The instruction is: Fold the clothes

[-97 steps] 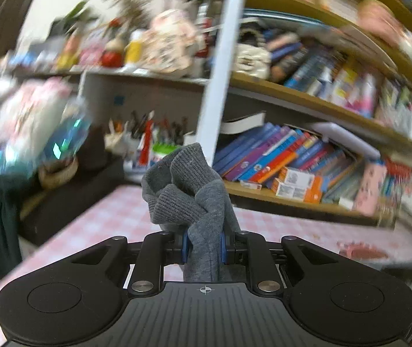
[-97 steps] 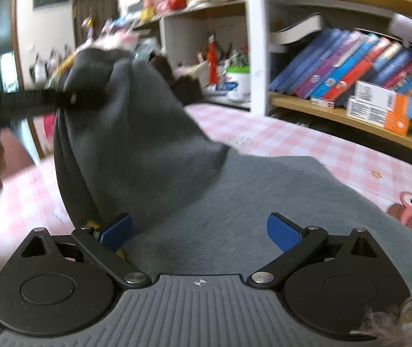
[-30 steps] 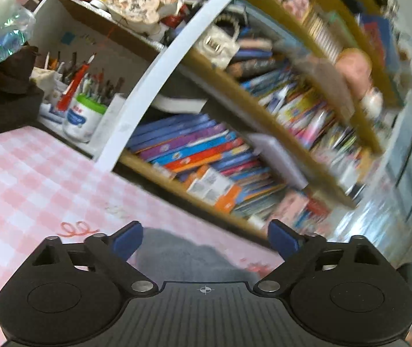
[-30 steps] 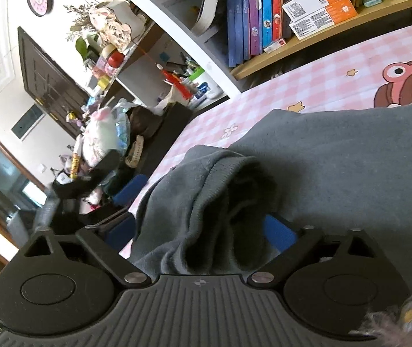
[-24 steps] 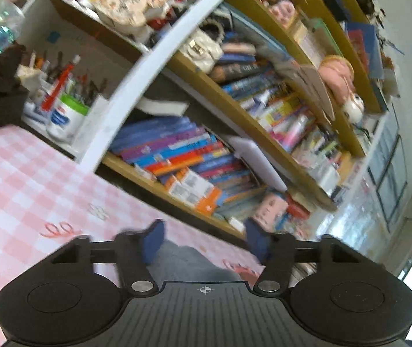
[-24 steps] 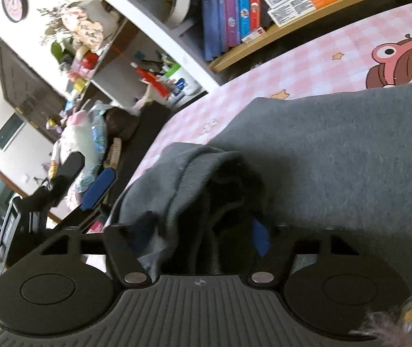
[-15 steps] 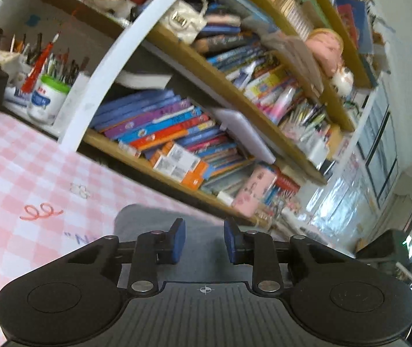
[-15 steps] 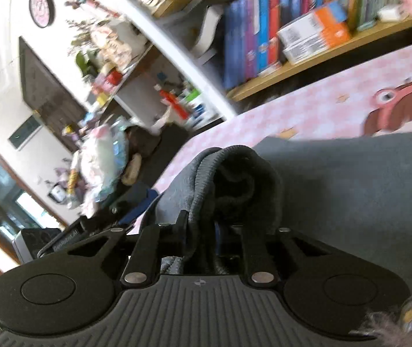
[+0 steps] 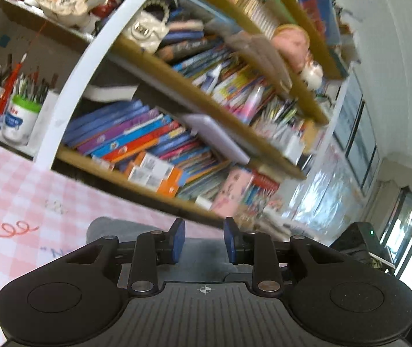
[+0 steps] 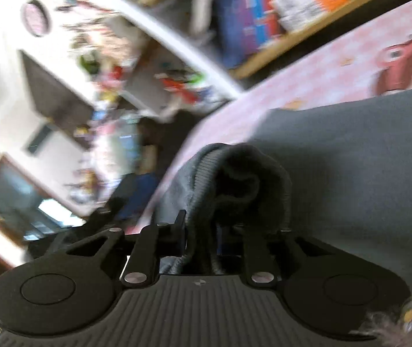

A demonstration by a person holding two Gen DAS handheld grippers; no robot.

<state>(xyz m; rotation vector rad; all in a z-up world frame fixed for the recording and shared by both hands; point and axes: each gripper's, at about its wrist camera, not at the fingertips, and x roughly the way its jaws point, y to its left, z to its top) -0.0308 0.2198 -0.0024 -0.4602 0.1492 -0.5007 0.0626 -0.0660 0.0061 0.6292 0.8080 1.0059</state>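
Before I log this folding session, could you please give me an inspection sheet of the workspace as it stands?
Surface: pink checked tablecloth with a cartoon print.
Job's things: grey garment spread on the cloth, its ribbed end bunched up.
Clutter: nothing seen on the cloth besides the garment.
Grippers: right claw shut on the ribbed bunch; left claw narrowed over the garment's edge, a gap between its pads, grip unclear.
Cables: nothing seen.
Surroundings: bookshelf packed with books, pen pot, black device with a green light, round wall clock; the right wrist view is blurred.
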